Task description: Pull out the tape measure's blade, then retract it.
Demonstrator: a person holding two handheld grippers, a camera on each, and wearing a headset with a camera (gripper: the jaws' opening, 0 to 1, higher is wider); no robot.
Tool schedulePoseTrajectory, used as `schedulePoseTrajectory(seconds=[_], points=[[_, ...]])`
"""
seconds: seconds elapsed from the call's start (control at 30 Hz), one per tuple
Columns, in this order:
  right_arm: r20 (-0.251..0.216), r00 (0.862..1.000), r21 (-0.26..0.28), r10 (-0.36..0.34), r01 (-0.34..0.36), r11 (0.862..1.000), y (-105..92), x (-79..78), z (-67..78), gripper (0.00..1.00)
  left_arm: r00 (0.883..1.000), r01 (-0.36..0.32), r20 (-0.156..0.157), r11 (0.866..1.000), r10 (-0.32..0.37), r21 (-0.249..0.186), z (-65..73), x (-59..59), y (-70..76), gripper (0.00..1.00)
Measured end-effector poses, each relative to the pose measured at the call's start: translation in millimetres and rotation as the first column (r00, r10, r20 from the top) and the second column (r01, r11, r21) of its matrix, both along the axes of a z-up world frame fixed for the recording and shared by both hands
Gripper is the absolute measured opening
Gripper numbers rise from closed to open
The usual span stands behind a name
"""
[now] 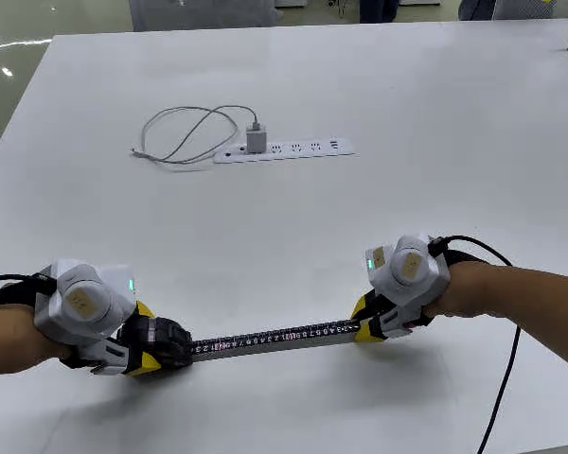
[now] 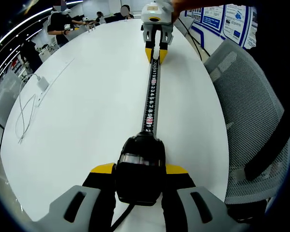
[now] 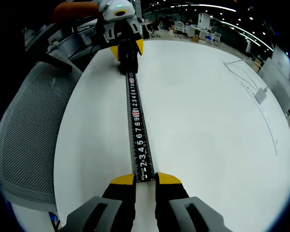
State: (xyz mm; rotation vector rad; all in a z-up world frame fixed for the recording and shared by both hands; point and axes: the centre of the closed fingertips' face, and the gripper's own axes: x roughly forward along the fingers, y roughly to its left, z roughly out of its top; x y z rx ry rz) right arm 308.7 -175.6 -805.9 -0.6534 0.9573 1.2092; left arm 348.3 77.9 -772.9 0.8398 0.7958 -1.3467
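A black tape measure case (image 1: pixel 161 342) (image 2: pixel 141 166) sits near the table's front edge, and my left gripper (image 1: pixel 144 342) (image 2: pixel 140 170) is shut on it. Its dark blade (image 1: pixel 275 339) (image 2: pixel 151 94) (image 3: pixel 137 128), printed with white numbers, runs out to the right just above the white table (image 1: pixel 293 218). My right gripper (image 1: pixel 364 322) (image 3: pixel 145 180) is shut on the blade's end. In the left gripper view the right gripper (image 2: pixel 155 52) stands at the far end of the blade. The right gripper view has the left gripper (image 3: pixel 126 48) and the case at the far end.
A white power strip (image 1: pixel 284 149) with a plugged charger (image 1: pixel 256 140) and a looped grey cable (image 1: pixel 185 137) lies at mid-table, well beyond the grippers. A grey mesh chair (image 2: pixel 251 116) (image 3: pixel 34 130) stands at the table's near edge. A black cable (image 1: pixel 502 378) trails from the right gripper.
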Motion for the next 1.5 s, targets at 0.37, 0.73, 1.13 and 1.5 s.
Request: schedulePoseTrajectory(seconds=[0.37,0.73,1.13,1.5], points=[[-0.012,1.000,0.014,0.000,0.001,1.000,0.3,-1.0,-0.3,0.12,0.999,0.037,-0.023,0.999,-0.038,-0.034,-0.5,0.9,-0.3,0.33],[-0.001,0.999,-0.004,0.039,-0.039,0.999,0.1,-1.6,-0.3,0.13,0.997,0.052,-0.056,0.998,-0.054,-0.037,3.0,-1.9,1.1,0.35],[0.042,0.999,0.028,0.005,-0.006,1.000,0.5,-3.5,12.5,0.26,0.999,0.018,-0.040,0.999,-0.019,-0.030,10.1,3.1,9.0,0.58],[0.066,0.993,0.092,-0.094,0.088,0.992,2.9,-6.2,31.2,0.43,0.998,-0.042,-0.054,0.995,0.037,-0.094,15.2,-4.5,7.7,0.88]])
